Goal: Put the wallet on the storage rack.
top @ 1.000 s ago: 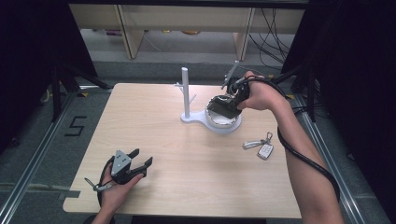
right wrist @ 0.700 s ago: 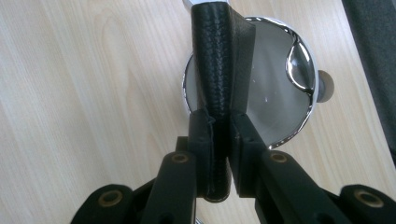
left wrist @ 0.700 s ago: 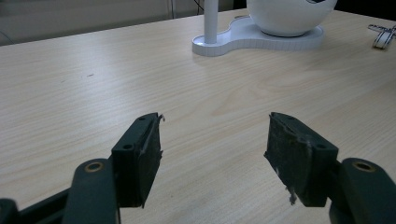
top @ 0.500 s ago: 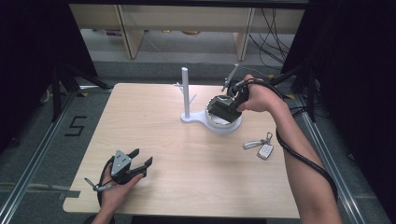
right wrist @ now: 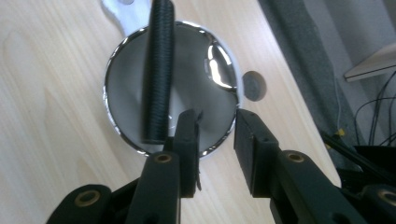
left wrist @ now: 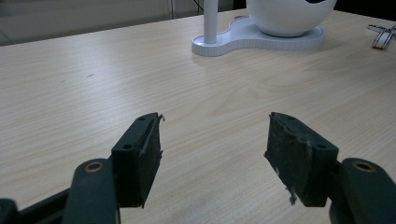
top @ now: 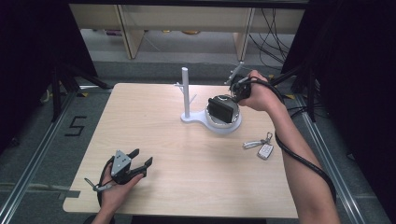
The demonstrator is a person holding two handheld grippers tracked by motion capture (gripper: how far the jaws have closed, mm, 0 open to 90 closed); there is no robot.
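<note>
A flat black case (top: 222, 109) stands on edge in the chrome-lined bowl (top: 229, 127) of a white stand. In the right gripper view the case (right wrist: 158, 70) leans just left of my right gripper (right wrist: 215, 135). Its jaws have just been opening and nothing is between them. From above, the right gripper (top: 229, 97) hangs over the bowl's far right rim, pointing down. My left gripper (top: 142, 157) rests open near the table's front left corner. Nothing lies between the jaws of the left gripper (left wrist: 215, 154) but bare wood.
The stand's white pole (top: 185, 91) with short pegs rises left of the bowl, and the pole (left wrist: 211, 18) and bowl (left wrist: 285, 18) lie far ahead of the left gripper. A key bunch with a fob (top: 260, 145) lies on the table right of the stand. Dark shelving and cables lie beyond the far edge.
The right gripper's jaws have spread apart over the bowl, and the black case now stands free of them. The left hand and its gripper have stayed put.
</note>
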